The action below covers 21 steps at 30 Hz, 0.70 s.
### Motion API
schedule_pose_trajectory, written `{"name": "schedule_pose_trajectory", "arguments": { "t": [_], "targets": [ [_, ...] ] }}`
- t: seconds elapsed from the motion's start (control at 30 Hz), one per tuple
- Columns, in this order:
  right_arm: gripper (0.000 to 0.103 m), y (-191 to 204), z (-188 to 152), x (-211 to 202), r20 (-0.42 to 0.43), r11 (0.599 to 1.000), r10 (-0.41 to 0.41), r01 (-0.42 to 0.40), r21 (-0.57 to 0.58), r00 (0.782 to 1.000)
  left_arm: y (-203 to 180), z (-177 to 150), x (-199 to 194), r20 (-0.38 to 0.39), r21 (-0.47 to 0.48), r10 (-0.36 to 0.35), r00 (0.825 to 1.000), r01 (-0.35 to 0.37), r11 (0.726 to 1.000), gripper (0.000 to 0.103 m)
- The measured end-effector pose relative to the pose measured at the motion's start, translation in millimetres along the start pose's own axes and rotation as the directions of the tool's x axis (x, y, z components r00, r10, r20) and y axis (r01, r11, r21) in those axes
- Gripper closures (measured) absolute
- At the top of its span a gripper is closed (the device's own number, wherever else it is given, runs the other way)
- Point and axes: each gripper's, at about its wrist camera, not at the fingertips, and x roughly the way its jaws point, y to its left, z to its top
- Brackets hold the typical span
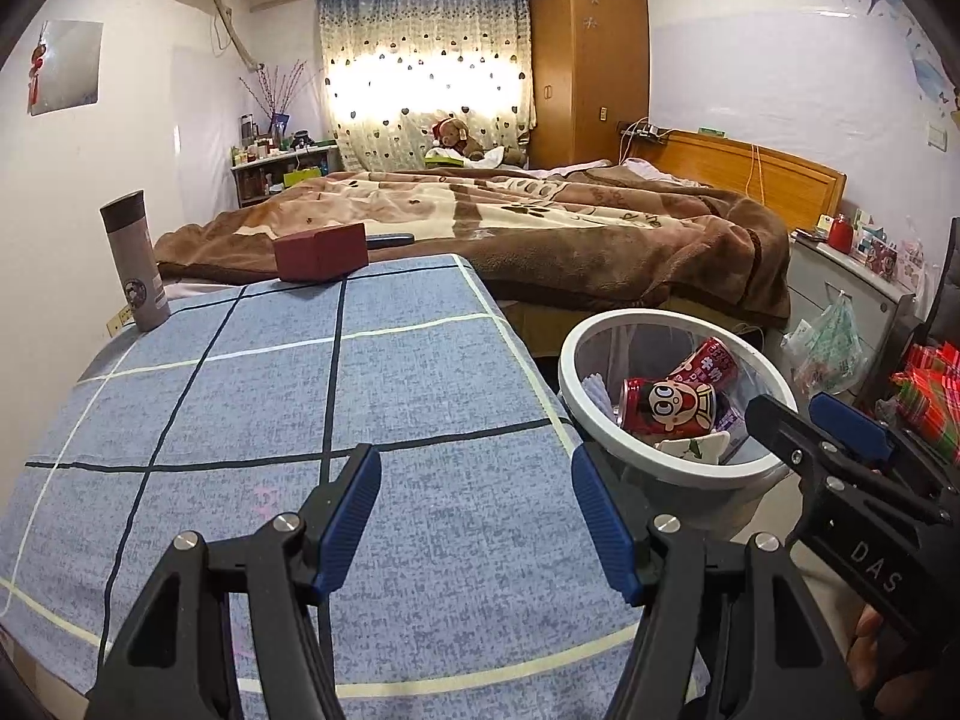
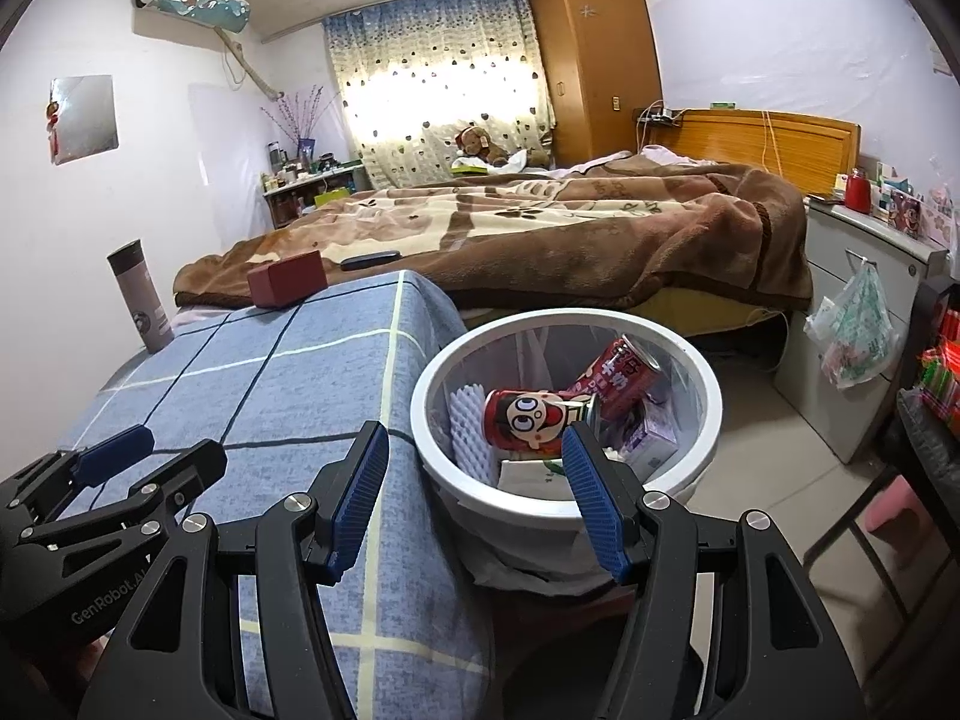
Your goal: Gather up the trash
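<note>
A white-rimmed trash bin [image 2: 711, 396] stands on the floor against the right edge of the table; it also shows in the left wrist view [image 1: 576, 354]. Inside lie two red cartoon drink cans [image 2: 540, 417] [image 1: 669, 402], a white foam sleeve [image 2: 471, 426], a purple carton [image 2: 654, 441] and white paper. My left gripper [image 1: 477, 516] is open and empty over the blue checked tablecloth [image 1: 270, 408]. My right gripper [image 2: 474, 492] is open and empty, just in front of the bin's near rim.
A grey thermos [image 1: 135, 261] stands at the table's far left and a dark red box [image 1: 321, 252] at its far edge. Behind is a bed with a brown blanket [image 1: 540, 222]. A grey cabinet with a hanging plastic bag [image 2: 855, 336] stands to the right.
</note>
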Motion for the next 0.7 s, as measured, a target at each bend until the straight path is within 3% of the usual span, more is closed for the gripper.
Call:
{"name": "schedule_pose_trajectory", "arguments": {
  "t": [0.7],
  "targets": [
    [0.041, 0.6, 0.7, -4.8, 0.007, 1.000, 0.008, -0.008, -0.002, 1.000, -1.0, -0.3, -5.0, 0.009, -0.003, 0.004, 1.000, -0.004, 1.000, 0.035]
  ]
}}
